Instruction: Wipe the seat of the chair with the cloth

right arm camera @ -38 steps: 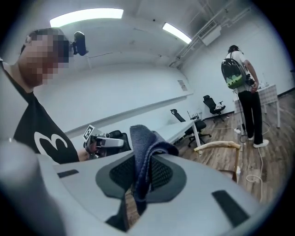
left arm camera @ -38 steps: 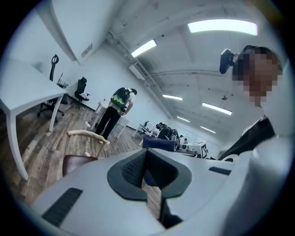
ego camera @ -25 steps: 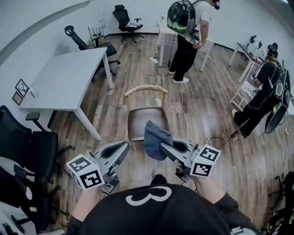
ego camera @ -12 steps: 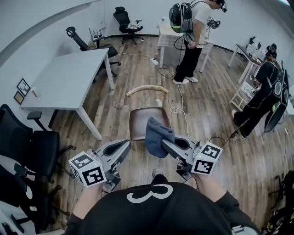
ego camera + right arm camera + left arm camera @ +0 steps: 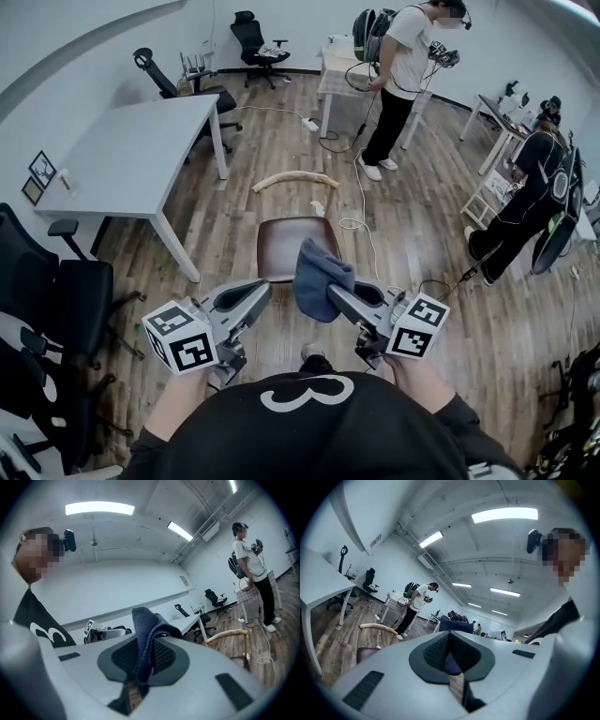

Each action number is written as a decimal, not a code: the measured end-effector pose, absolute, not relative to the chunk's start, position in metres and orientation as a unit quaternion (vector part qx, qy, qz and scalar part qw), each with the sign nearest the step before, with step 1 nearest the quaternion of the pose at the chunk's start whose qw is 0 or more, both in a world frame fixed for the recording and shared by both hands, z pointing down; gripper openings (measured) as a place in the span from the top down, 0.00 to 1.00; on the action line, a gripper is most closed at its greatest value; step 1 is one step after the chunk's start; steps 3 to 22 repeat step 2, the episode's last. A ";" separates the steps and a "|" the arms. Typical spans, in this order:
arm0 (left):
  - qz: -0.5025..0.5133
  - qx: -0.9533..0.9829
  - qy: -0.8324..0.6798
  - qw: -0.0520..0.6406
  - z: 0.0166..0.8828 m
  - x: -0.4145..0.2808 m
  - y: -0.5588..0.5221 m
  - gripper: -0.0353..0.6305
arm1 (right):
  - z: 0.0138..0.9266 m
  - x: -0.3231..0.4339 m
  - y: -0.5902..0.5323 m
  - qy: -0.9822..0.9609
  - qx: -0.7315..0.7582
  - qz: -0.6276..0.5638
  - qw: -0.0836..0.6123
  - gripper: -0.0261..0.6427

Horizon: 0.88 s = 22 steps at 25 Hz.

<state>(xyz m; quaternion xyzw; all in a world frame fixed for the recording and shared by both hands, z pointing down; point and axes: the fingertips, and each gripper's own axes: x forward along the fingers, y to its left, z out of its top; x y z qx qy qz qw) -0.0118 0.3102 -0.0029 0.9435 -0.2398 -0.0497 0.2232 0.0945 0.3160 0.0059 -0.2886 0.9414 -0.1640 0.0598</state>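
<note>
The chair stands on the wood floor just ahead of me, with a brown seat (image 5: 281,246) and a curved pale wooden backrest (image 5: 295,178). My right gripper (image 5: 334,293) is shut on a dark blue cloth (image 5: 317,274), which hangs bunched over the seat's near right corner, above it. In the right gripper view the cloth (image 5: 145,630) sticks up from between the pads (image 5: 161,656). My left gripper (image 5: 262,290) hovers beside it on the left, shut and holding nothing. The left gripper view shows the seat (image 5: 365,653) low at the left.
A grey table (image 5: 141,150) stands at the left, with black office chairs (image 5: 56,291) beside me. A cable (image 5: 361,225) trails over the floor right of the chair. One person (image 5: 398,75) stands by a white desk at the back, another (image 5: 530,197) at the right.
Both grippers and the cloth have stayed almost still over the chair's near edge. The person at the back has turned and stepped a little to the right.
</note>
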 end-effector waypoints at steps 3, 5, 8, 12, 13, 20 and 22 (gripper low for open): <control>-0.050 0.945 -0.236 0.219 -0.004 -0.010 0.311 0.93 | 0.005 0.094 0.317 0.941 -0.289 -0.162 0.062 0.88; -0.050 0.945 -0.236 0.219 -0.004 -0.010 0.311 0.93 | 0.005 0.094 0.317 0.941 -0.289 -0.162 0.062 0.88; -0.050 0.945 -0.236 0.219 -0.004 -0.010 0.311 0.93 | 0.005 0.094 0.317 0.941 -0.289 -0.162 0.062 0.88; -0.050 0.945 -0.236 0.219 -0.004 -0.010 0.311 0.93 | 0.005 0.094 0.317 0.941 -0.289 -0.162 0.062 0.88; -0.050 0.945 -0.236 0.219 -0.004 -0.010 0.311 0.93 | 0.005 0.094 0.317 0.941 -0.289 -0.162 0.062 0.88; -0.050 0.945 -0.236 0.219 -0.004 -0.010 0.311 0.93 | 0.005 0.094 0.317 0.941 -0.289 -0.162 0.062 0.88; -0.050 0.945 -0.236 0.219 -0.004 -0.010 0.311 0.93 | 0.005 0.094 0.317 0.941 -0.289 -0.162 0.062 0.88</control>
